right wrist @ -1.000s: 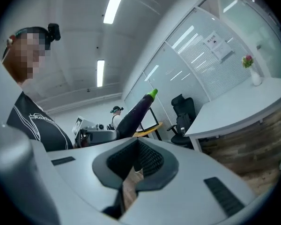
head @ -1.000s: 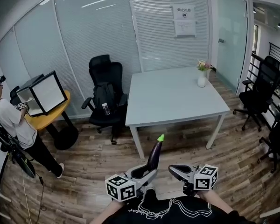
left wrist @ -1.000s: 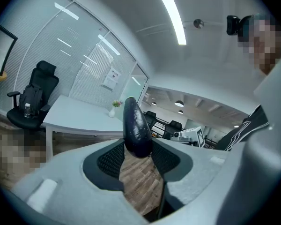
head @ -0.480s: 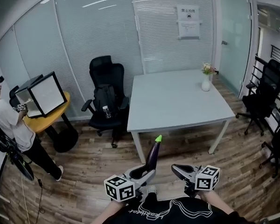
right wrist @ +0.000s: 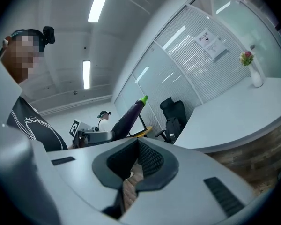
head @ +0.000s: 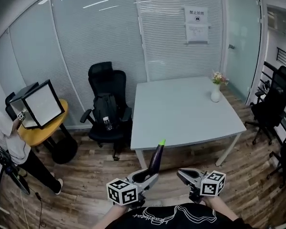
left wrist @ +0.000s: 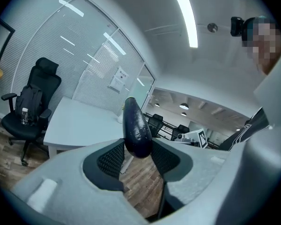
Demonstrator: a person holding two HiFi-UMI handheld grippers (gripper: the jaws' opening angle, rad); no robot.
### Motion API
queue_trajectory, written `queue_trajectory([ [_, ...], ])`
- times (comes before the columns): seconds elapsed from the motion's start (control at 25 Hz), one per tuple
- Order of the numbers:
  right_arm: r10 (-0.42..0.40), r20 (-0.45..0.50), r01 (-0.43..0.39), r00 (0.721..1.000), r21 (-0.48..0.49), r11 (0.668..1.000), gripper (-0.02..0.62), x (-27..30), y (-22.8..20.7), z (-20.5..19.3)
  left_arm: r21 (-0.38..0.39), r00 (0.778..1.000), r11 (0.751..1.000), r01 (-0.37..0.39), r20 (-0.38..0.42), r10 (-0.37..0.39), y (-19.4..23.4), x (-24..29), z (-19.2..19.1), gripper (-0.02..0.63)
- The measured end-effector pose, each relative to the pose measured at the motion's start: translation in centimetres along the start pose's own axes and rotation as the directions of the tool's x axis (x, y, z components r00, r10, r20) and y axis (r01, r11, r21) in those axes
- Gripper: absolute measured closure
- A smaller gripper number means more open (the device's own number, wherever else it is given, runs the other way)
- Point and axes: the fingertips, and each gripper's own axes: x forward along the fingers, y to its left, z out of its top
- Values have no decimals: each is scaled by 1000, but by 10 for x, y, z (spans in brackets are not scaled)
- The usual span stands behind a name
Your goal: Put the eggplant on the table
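Two tools nearer the worktop (head: 181, 113)

Left tool (head: 148, 178) clamps the eggplant (head: 157, 157)'s dark base above the floor (head: 86, 175); long axis steeply tilted, green tip up toward the worktop, closer than before. Right tool (head: 185, 174)'s jaws meet, empty.

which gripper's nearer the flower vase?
Right. The right gripper is over the floor short of the table, on the same side as the vase; the left gripper, holding the eggplant, is farther left.
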Motion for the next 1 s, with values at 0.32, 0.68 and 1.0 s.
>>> queue_trajectory([
  [0.32, -37, 11, 37, 999, -10, 999, 586, 60, -59, 41, 11, 999, 999, 44, -16, -44, 72, 47, 54, 422],
  [0.68, -92, 29, 92, 995, 19, 996, 586, 126, -123, 69, 2, 997, 997, 76, -31, -76, 154, 86, 89, 422],
  [1.0, -97, 21, 97, 995, 19, 995, 586, 160, -149, 70, 5, 996, 997, 75, -50, -74, 196, 103, 97, 422],
])
